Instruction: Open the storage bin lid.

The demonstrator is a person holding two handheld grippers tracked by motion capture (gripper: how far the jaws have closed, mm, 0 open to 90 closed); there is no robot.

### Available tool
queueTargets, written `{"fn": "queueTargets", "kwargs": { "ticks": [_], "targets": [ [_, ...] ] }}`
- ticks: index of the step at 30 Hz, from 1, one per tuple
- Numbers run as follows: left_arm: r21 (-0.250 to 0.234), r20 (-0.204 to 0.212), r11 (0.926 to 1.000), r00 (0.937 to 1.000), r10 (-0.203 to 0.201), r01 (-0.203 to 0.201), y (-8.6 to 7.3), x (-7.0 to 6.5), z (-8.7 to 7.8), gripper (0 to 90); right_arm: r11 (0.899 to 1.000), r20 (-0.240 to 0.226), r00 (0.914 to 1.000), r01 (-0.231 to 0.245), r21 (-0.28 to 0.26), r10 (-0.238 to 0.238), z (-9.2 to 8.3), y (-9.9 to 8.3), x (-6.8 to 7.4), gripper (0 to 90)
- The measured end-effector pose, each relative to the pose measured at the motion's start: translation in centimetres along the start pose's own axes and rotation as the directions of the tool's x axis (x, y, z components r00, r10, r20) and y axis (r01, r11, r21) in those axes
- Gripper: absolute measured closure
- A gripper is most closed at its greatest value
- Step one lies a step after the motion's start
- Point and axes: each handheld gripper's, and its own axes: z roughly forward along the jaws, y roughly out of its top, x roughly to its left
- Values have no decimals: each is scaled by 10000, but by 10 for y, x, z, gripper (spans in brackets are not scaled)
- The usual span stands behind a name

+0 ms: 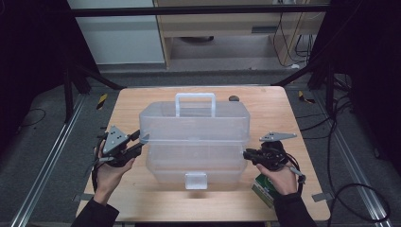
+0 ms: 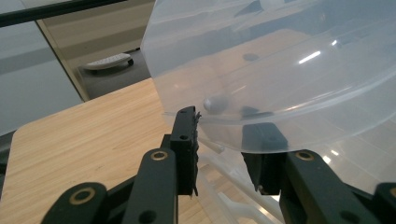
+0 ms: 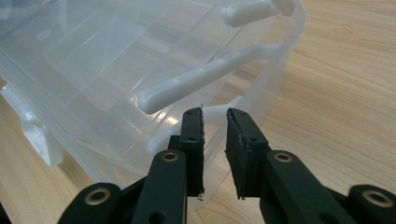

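My left gripper (image 1: 134, 142) sits at the left end of the translucent plastic storage box (image 1: 195, 142), which stands in the middle of the wooden surface (image 1: 283, 118). In the left gripper view my fingers (image 2: 184, 140) straddle the edge of the lid (image 2: 280, 70); one pad lies against the rim, the other stands behind the clear wall. I cannot tell whether they press on it.

My right gripper (image 1: 247, 155) is at the box's right end. In the right gripper view its fingers (image 3: 192, 140) stand a narrow gap apart, with nothing clamped; the lower rim (image 3: 224, 112) lies just beyond the tips, and a white hinge arm (image 3: 205, 77) runs above it.

Risks, in my judgement:
- The lid is raised and offset over the base. If only one end is supported, it may twist on its arms or drop.
- The plastic is smooth and glossy. Thin rims give the pads little purchase, so slipping is likely under a weak grip.
- The right tips are close to the hinge arm; closing there could catch the arm instead of the rim.
- Pushing sideways could slide the light box across the surface.

Materials: the box is thin, semi-clear, with rounded corners, a white handle (image 1: 195, 101) and a front latch (image 1: 196, 180). The surface is pale wood grain, matte. A green packet (image 1: 262, 188) lies under my right hand (image 1: 279, 177).
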Motion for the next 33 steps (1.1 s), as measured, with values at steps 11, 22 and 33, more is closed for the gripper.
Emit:
{"fn": "queueTargets", "kwargs": {
  "ticks": [11,22,33],
  "targets": [
    [-76,56,9995,9995,-300,300,7,5,2,669,9997,-12,9998,-206,91,206,1,1,0,773],
    [-337,-131,9976,9981,-609,604,22,10,7,688,9997,73,9998,-193,140,192,2,1,2,775],
    [-413,-299,9970,9973,-672,660,37,16,14,708,9998,89,9998,-167,110,166,2,1,1,775]
  ]
}}
